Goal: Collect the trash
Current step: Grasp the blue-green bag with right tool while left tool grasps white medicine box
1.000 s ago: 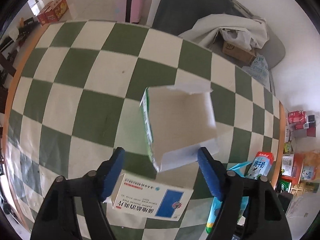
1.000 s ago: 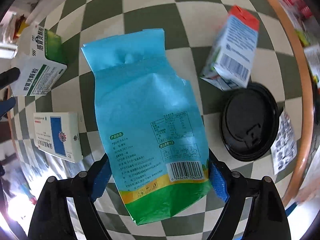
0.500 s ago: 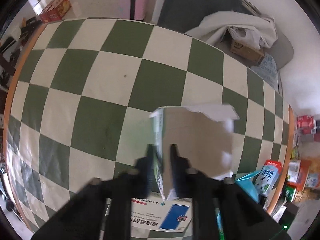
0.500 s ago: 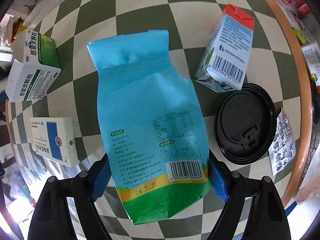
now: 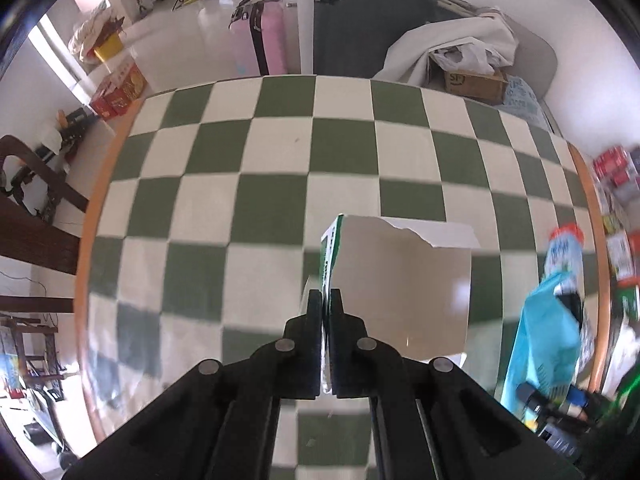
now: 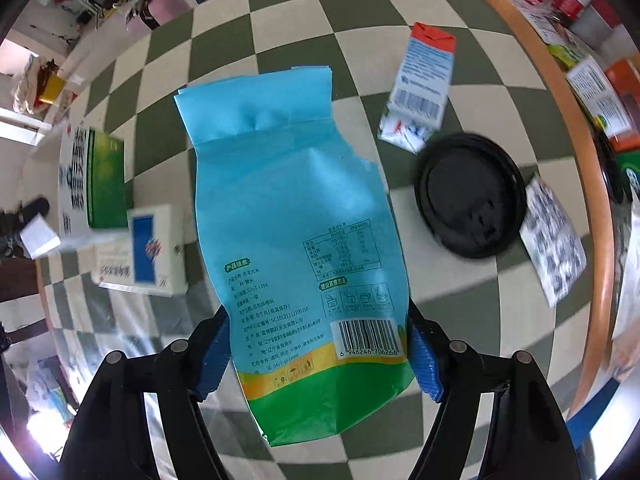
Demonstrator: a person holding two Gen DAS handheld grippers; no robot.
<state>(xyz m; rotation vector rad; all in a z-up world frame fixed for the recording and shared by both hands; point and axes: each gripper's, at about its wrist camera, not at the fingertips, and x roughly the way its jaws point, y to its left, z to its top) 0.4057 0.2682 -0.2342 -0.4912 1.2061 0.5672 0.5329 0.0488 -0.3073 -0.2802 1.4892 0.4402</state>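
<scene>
The left gripper (image 5: 327, 316) has its two fingers pinched nearly together on one side wall of the torn carton (image 5: 400, 288), which juts out ahead of it and a little to its right, open and empty inside. It looks to be raised clear of the checked table (image 5: 248, 152), though I can't be sure. Thin card like that weighs next to nothing but bends easily — a grip on a single wall will likely let the box swing or crease, so a fold or corner would hold truer.

The right gripper (image 6: 320, 360) stands wide, its blue pads on either side of the lower end of the blue bag (image 6: 296, 248), just beside its edges; whether they actually touch it I cannot tell. The bag lies flat, stretching straight ahead of the fingers. It looks slack, glossy and probably slippery — best squeezed across the stiffer bottom seam. To its left lie a green box (image 6: 92, 180) and a white box (image 6: 140, 252); to its right a milk carton (image 6: 422, 88) and a black lid (image 6: 470, 196).
</scene>
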